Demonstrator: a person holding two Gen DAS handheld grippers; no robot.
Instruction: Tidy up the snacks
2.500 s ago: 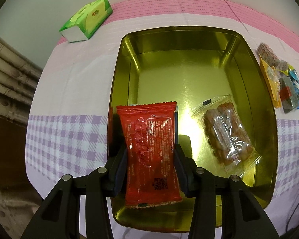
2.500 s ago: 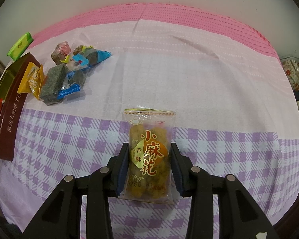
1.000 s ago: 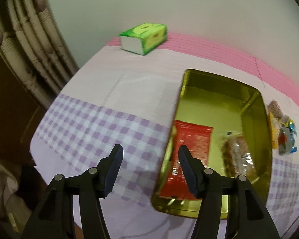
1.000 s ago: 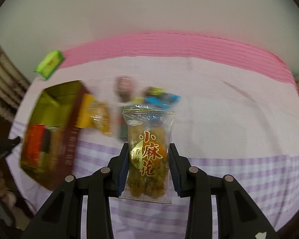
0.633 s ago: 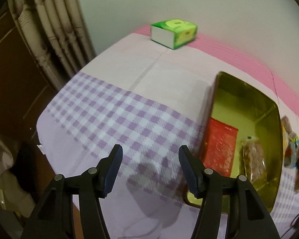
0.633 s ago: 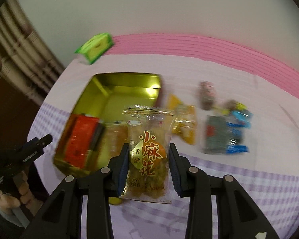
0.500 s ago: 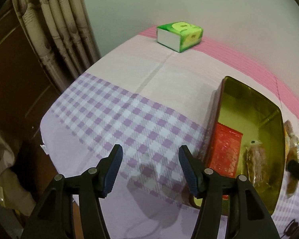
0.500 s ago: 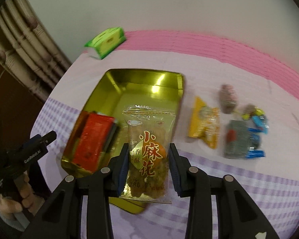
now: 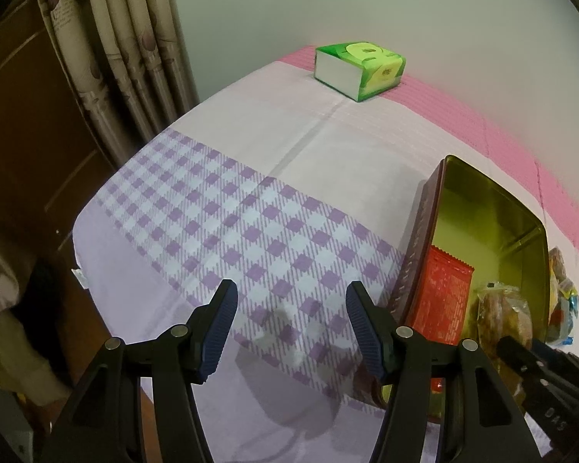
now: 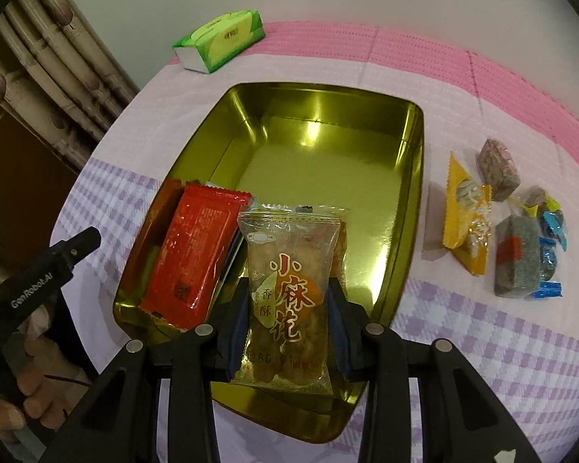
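My right gripper (image 10: 289, 320) is shut on a clear packet of fried twists (image 10: 289, 289) with red characters, and holds it above the near end of the gold tin (image 10: 328, 92). In the tin a red packet (image 10: 193, 254) lies at the left. Another clear packet (image 10: 341, 247) lies mostly hidden behind the held one. My left gripper (image 9: 289, 324) is open and holds nothing above the purple checked cloth, left of the tin (image 9: 482, 200). The red packet (image 9: 444, 301) and the clear packet (image 9: 501, 312) also show in that view.
Loose snacks lie right of the tin: a yellow packet (image 10: 467, 223), a grey block (image 10: 515, 258) and a pinkish wrapped piece (image 10: 498, 169). A green tissue box (image 10: 222, 40) stands at the far left corner. Curtains (image 9: 135, 58) and the table edge are at the left.
The left gripper let go of the red packet into the tin and drew away to the left. The right gripper carried the twists packet from the cloth to above the tin.
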